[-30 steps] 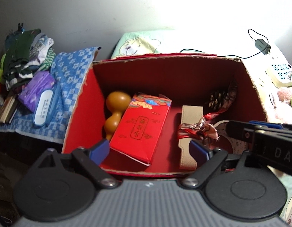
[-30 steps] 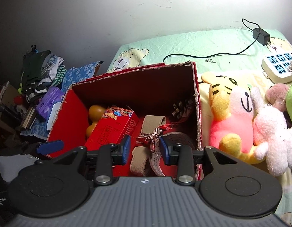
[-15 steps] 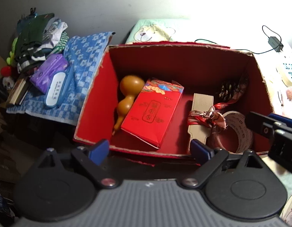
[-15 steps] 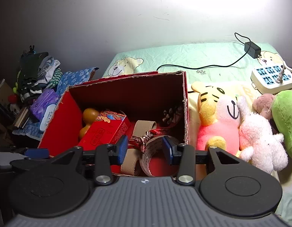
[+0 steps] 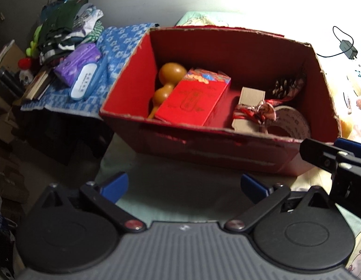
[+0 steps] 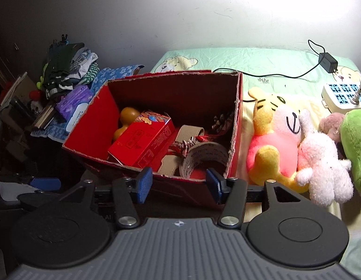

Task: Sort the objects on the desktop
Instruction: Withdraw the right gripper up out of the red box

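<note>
A red cardboard box [image 5: 227, 149] [image 6: 87, 126] stands on the bed, open at the top. Inside lie an orange gourd [image 5: 171, 74], a red gift carton [image 5: 194, 98] [image 6: 140, 142], a beige strap [image 5: 248, 102], a red patterned ribbon [image 5: 255, 110], a tape roll [image 5: 292, 121] [image 6: 203, 156] and a pine cone [image 5: 283, 86]. My left gripper [image 5: 184, 185] hovers in front of the box's near wall, jaws opening wide with nothing between them. My right gripper [image 6: 179, 184] is also just in front of the near wall, jaws opening and empty; it shows at the right edge of the left wrist view.
Plush toys lie right of the box: a pink and yellow tiger [image 6: 271, 140], a white rabbit [image 6: 320, 161] and a green one [image 6: 355, 144]. A power strip [image 6: 344, 93] and charger [image 6: 328, 64] sit behind. Left, folded clothes [image 5: 68, 28], a purple pack [image 5: 77, 63] and a white case [image 5: 83, 84] rest on blue cloth.
Both grippers have drawn back out of the box to in front of its near wall. Both pairs of jaws have spread wider. The things in the box have stayed put.
</note>
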Demonstrator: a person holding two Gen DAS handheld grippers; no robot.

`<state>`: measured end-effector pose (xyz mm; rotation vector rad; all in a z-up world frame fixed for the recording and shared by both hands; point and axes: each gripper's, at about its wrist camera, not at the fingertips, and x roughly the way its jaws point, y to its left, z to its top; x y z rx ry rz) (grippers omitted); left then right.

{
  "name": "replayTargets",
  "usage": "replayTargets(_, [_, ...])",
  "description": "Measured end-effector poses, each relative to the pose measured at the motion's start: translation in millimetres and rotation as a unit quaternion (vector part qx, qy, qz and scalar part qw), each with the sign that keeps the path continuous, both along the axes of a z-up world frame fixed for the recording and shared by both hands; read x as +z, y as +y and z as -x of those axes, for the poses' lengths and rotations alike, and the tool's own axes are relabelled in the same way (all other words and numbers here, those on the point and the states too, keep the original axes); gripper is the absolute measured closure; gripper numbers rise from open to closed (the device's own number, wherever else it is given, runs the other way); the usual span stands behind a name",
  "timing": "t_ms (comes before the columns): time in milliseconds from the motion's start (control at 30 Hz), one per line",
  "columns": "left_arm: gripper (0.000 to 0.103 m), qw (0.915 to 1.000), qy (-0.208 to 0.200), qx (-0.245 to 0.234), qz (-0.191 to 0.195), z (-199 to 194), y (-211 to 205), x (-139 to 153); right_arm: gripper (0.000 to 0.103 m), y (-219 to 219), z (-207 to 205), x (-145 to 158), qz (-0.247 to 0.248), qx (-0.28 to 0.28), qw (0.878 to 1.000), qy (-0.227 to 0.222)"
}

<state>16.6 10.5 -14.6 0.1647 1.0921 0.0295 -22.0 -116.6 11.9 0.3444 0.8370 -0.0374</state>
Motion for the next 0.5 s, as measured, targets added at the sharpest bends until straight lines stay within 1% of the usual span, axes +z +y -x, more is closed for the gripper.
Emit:
replayTargets(67, [0.000,1.0000,0.003,0.003,-0.004,5.9,-1.6,-4.8,0.048,1.7,4.6,-3.0,0.006,0.003,1.000,0.004])
replayTargets(133, [0.001,0.9998,0.015,0.009,-0.008,8.7,-1.4,-11.1,0.046,2.4,7.2,-8.3,0.009,0.003,1.000,0.014])
replayTargets(200, [0.001,0.9995,0.030,0.010,-0.007,10.3,-0.3,-16.6,0.046,3.0,9.7,-13.5,0.001,0.005,1.000,0.028])
replayTargets(300, [0.001,0.9993,0.037,0.008,-0.008,12.4,2.1,-21.7,0.046,6.4,12.4,-15.6,-0.003,0.010,0.999,0.038])
replayTargets(400, [0.001,0.9989,0.046,-0.002,-0.007,12.0,6.8,-26.6,0.045,11.4,11.5,-18.2,-0.001,0.007,0.999,0.050])
replayTargets(500, [0.000,0.9977,0.066,-0.017,0.002,8.1,15.4,-32.7,0.045,17.5,8.1,-22.2,-0.010,0.004,0.998,0.068])
